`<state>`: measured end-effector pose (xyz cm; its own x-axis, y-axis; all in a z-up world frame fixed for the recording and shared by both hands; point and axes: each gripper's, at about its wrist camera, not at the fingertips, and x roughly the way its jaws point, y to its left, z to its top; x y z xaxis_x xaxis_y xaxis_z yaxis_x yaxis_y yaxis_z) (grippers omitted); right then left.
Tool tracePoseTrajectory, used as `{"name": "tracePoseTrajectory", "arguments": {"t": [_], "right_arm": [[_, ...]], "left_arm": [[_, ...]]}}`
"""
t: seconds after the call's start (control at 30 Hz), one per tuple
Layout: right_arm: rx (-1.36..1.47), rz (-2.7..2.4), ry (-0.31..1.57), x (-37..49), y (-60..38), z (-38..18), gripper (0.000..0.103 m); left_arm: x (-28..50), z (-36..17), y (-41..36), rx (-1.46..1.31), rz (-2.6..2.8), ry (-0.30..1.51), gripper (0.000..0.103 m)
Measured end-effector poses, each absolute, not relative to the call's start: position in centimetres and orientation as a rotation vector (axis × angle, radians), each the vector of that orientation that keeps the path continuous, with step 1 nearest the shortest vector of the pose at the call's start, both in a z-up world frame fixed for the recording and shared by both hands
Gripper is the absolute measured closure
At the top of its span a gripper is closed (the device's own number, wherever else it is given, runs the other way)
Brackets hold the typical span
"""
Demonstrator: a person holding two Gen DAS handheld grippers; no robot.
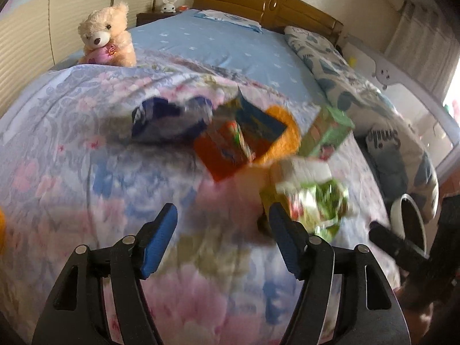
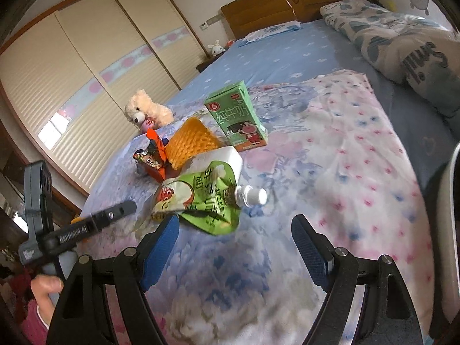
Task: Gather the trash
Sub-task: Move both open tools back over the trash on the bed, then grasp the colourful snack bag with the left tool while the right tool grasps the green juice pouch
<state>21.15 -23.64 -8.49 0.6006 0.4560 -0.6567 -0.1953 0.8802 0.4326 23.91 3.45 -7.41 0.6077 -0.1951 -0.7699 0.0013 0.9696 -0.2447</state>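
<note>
Trash lies in a cluster on the flowered quilt [image 2: 330, 172]: a green milk carton [image 2: 235, 115] standing upright, an orange foam net [image 2: 191, 141], a white foam block [image 2: 221, 158], an orange snack wrapper [image 2: 155, 158] and a green spouted pouch [image 2: 201, 198]. The left wrist view, blurred, adds a dark blue wrapper [image 1: 169, 120] left of the orange wrapper [image 1: 227, 149]. My right gripper [image 2: 235, 224] is open just in front of the pouch, whose lower corner reaches between the fingertips. My left gripper [image 1: 222, 210] is open over bare quilt, the pouch [image 1: 319, 204] just to its right.
A teddy bear [image 1: 106, 37] sits at the quilt's far left edge. A rolled patterned duvet [image 2: 402, 46] lies along the bed's right side. A white-rimmed container [image 1: 408, 215] stands off the bed's right edge. Wardrobe doors [image 2: 86, 86] line the left wall.
</note>
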Motion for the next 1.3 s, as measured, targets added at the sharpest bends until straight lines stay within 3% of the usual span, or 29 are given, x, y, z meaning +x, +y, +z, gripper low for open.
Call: {"name": "tracePoseTrajectory", "arguments": {"t": [0.37,0.4,0.47,0.5,0.57,0.67,1.3], "right_arm": [[0.341,0.435,0.887,24.4,-22.3,-9.8,0.021],[0.342,0.437,0.89,24.5,-22.3,-9.9,0.022],[0.339,0.438,0.899,24.8,-22.2,-10.2,0.027],[0.335,0.44,0.901,24.9,-22.1,-10.2,0.034],[0.318,0.449,0.917,25.0,-21.8,-10.5,0.075],[0.309,0.465,0.928,24.5,-21.5,-10.7,0.075],[0.358,0.351,0.918,14.4,-27.9,-9.7,0.077]], "left_arm": [[28.6,-7.8,3.6,-0.288,-0.131,0.9,0.035],[28.9,-8.0,3.5,-0.284,-0.134,0.902,0.039],[29.3,-8.5,3.4,-0.286,-0.151,0.913,0.067],[29.5,-8.7,3.4,-0.29,-0.163,0.921,0.074],[29.6,-8.8,3.2,-0.301,-0.189,0.924,0.093],[29.1,-8.4,2.8,-0.261,-0.181,0.902,0.099],[19.1,-8.3,4.3,-0.247,-0.222,0.92,0.1]]}}
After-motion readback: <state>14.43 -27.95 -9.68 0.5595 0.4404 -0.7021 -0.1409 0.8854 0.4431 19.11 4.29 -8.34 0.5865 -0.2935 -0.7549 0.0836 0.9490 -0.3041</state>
